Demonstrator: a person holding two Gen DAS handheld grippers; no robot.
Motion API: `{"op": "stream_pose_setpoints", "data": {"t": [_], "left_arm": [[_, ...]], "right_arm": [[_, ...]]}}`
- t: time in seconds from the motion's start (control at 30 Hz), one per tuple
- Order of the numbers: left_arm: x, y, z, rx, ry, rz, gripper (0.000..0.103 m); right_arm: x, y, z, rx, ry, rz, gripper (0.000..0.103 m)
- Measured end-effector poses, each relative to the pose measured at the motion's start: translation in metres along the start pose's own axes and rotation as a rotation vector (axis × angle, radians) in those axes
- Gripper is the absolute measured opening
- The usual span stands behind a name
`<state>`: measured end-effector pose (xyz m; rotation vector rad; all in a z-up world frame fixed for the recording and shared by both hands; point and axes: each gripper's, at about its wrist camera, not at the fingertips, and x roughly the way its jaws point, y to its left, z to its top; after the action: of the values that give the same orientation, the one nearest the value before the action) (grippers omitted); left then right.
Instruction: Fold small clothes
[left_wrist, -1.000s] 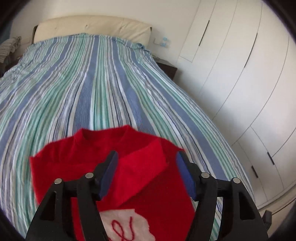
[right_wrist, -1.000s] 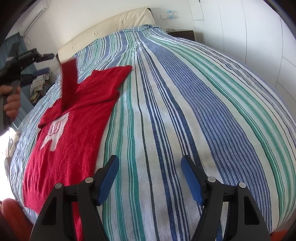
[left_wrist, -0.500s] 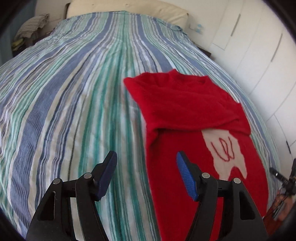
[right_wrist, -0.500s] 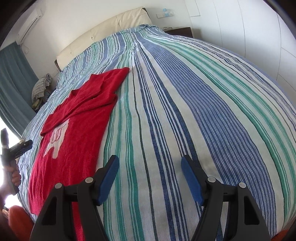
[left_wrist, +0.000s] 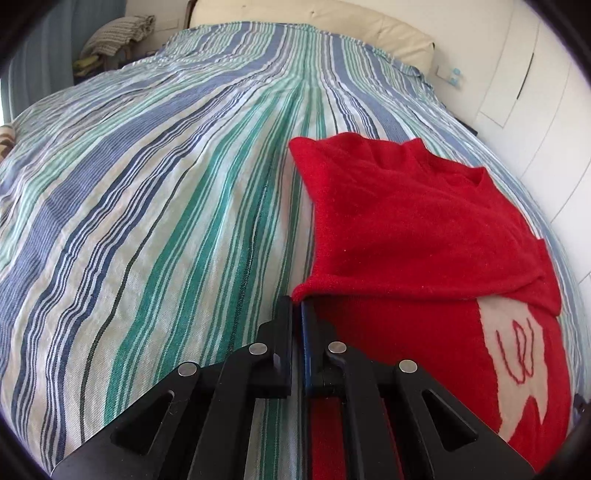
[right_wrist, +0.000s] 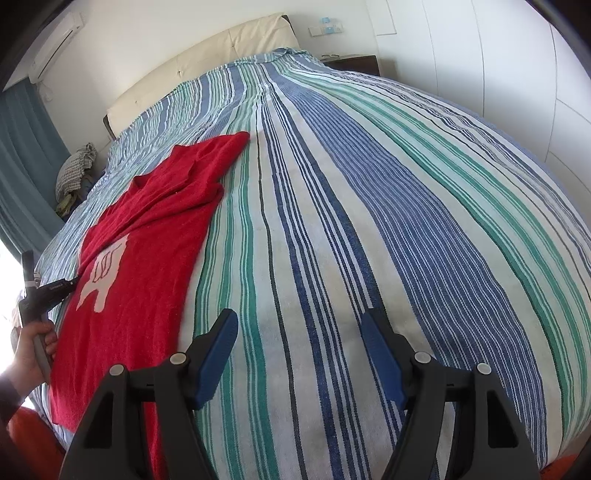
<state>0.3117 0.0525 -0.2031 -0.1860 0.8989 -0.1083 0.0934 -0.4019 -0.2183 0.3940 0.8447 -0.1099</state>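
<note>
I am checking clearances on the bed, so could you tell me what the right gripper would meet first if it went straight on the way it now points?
Most likely the striped bedspread: the right gripper stands open, angled down over bare cover, and the red sweater lies off to its left, clear of that line. Depth is uncertain.

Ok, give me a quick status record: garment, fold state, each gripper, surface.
garment: red sweater, lying flat, white motif facing up
surface: striped bedspread
fold state: a sleeve folded across the chest, above the motif; body not yet folded
left gripper: fingers shut at the sweater's side edge, by the folded sleeve's corner; cannot tell whether cloth is pinched
right gripper: fingers open, nothing between them, over bare bedspread, apart from the sweater
</note>
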Motion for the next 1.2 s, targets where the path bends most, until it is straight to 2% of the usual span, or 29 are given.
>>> {"op": "stream_pose_setpoints", "data": {"t": [0.2, 0.27, 0.33, 0.43, 0.47, 0.5, 0.63, 0.7, 0.87, 1.0, 1.1, 1.2], "left_arm": [[-0.009, 0.018, -0.002, -0.079, 0.021, -0.081, 0.01], [-0.019, 0.024, -0.006, -0.096, 0.041, -0.072, 0.008], [-0.034, 0.029, -0.015, -0.102, 0.056, -0.073, 0.014], [-0.068, 0.029, -0.036, -0.076, 0.043, -0.048, 0.053], [-0.08, 0.029, -0.044, -0.065, 0.03, -0.024, 0.074], [-0.091, 0.03, -0.052, -0.061, 0.012, -0.006, 0.082], [-0.124, 0.04, -0.08, -0.085, -0.029, -0.008, 0.083], [-0.131, 0.049, -0.091, -0.102, -0.043, 0.011, 0.089], [-0.121, 0.076, -0.106, -0.141, -0.025, 0.085, 0.089], [-0.114, 0.088, -0.108, -0.197, -0.025, 0.072, 0.09], [-0.111, 0.084, -0.111, -0.171, -0.028, 0.083, 0.094], [-0.105, 0.072, -0.114, -0.092, -0.024, 0.131, 0.098]], "right_arm": [[0.0, 0.001, 0.002, -0.006, -0.002, -0.003, 0.069], [0.0, 0.0, 0.001, -0.004, -0.003, -0.003, 0.069], [0.0, 0.0, 0.001, -0.006, -0.004, -0.003, 0.069], [-0.001, 0.0, 0.001, -0.009, -0.009, 0.0, 0.069], [-0.002, 0.0, 0.001, -0.012, -0.011, -0.003, 0.069], [-0.003, 0.001, 0.0, -0.015, -0.014, -0.009, 0.069], [-0.006, 0.003, -0.002, -0.026, -0.025, -0.048, 0.069], [-0.007, 0.004, -0.003, -0.033, -0.03, -0.069, 0.069], [-0.003, 0.009, -0.007, -0.063, -0.021, -0.118, 0.07], [0.006, 0.012, -0.011, -0.089, -0.008, -0.136, 0.076], [0.009, 0.013, -0.014, -0.102, -0.007, -0.127, 0.08], [0.011, 0.012, -0.016, -0.102, -0.007, -0.112, 0.083]]}}
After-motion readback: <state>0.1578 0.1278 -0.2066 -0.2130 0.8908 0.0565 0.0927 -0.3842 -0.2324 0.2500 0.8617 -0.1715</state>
